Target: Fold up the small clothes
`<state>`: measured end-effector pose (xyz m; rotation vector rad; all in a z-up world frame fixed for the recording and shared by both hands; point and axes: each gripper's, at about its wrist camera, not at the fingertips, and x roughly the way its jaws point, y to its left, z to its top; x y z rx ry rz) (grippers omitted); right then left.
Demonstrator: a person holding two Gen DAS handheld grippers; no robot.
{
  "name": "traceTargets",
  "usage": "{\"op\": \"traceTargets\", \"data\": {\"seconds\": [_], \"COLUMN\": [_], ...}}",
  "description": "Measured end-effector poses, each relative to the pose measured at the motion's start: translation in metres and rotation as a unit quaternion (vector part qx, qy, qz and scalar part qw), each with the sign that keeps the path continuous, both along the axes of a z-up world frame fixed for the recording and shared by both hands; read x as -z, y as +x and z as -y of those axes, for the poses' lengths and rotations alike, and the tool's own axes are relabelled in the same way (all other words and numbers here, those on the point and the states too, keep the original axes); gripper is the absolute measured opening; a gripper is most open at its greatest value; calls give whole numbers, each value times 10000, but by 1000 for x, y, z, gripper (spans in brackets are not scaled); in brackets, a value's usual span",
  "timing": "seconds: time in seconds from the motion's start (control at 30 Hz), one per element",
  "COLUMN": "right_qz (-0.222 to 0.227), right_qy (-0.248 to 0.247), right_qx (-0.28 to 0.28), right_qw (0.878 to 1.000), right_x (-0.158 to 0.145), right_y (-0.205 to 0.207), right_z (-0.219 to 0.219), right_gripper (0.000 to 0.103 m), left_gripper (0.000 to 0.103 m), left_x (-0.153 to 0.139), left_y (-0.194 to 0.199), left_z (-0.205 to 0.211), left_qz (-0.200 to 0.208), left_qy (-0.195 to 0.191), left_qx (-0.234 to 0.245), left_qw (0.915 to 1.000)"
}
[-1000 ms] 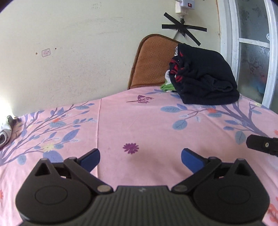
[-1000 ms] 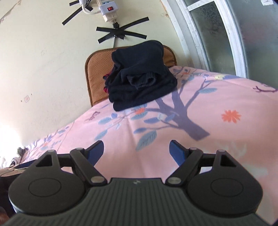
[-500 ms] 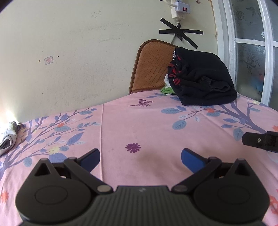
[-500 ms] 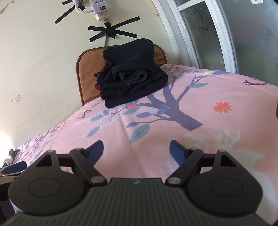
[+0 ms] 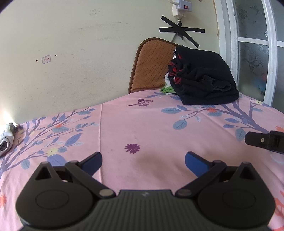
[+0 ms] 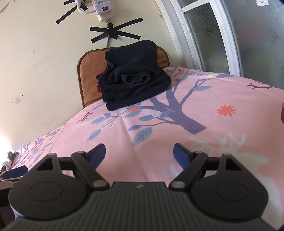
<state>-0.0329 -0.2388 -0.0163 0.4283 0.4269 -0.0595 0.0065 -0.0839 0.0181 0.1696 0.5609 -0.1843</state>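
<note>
A pile of folded dark clothes (image 5: 202, 83) with a red-striped piece sits at the far side of the pink flowered sheet (image 5: 142, 128), against a brown cushion (image 5: 150, 65). It also shows in the right wrist view (image 6: 134, 80). My left gripper (image 5: 143, 160) is open and empty, low over the sheet, well short of the pile. My right gripper (image 6: 139, 152) is open and empty over the sheet; one of its fingers (image 5: 262, 140) shows at the right edge of the left wrist view.
A small pale garment (image 5: 7, 138) lies at the sheet's far left edge. A green and white cloth (image 5: 167, 88) peeks from behind the pile. A window frame (image 6: 204, 35) stands at the right, a wall with a taped power strip (image 6: 104, 8) behind.
Both grippers have drawn back and lowered slightly; the pile looks a little farther off. Both stay open and empty.
</note>
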Motion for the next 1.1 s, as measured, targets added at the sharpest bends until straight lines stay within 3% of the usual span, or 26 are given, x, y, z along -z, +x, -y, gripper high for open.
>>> {"op": "traceTargets", "data": {"seconds": [0.7, 1.1], "right_qz": [72, 73], "right_qy": [7, 16], "right_qx": [64, 62], "right_qw": [10000, 10000], "right_x": [-1, -1], "right_y": [-3, -3], "right_z": [-1, 0], "right_gripper": [86, 87], "left_gripper": [103, 103], "left_x": [-2, 1], "left_y": [-4, 6], "left_z": [-1, -9], "left_qz": [38, -359], "left_qy": [-33, -273], "left_qx": [157, 83], "left_qw": [9999, 9989]}}
